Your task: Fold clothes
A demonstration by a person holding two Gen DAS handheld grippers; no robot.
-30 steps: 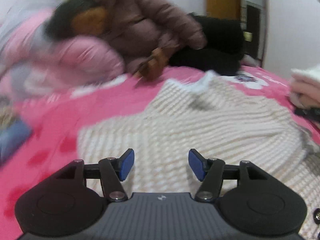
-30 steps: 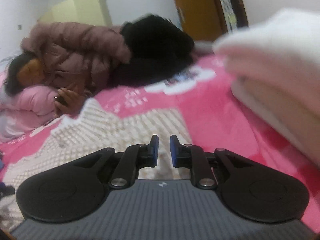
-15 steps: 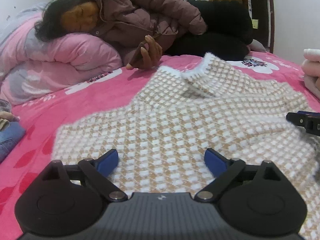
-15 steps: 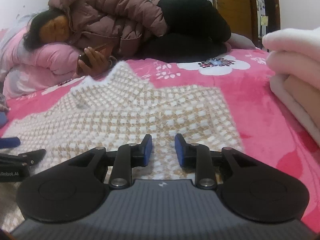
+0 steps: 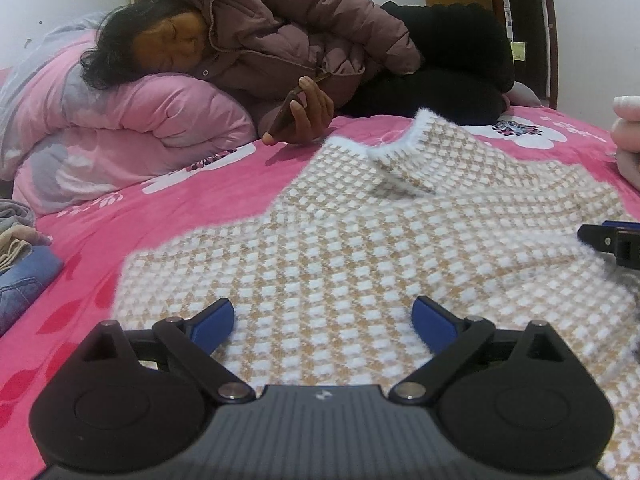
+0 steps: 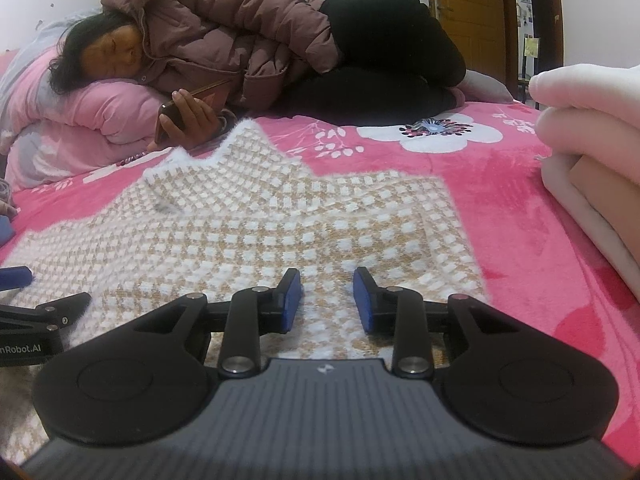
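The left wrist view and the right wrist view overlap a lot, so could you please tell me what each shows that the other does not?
Only the left wrist view shows the folded blue jeans at the bed's left edge and the left gripper head-on, jaws wide apart above the knit.

Only the right wrist view shows the door handle and the right gripper head-on, its jaws opening with nothing between them.

Both show the checked sweater spread on the pink bedspread, the stack of folded pale clothes at the right edge, and a person lying down holding a phone.
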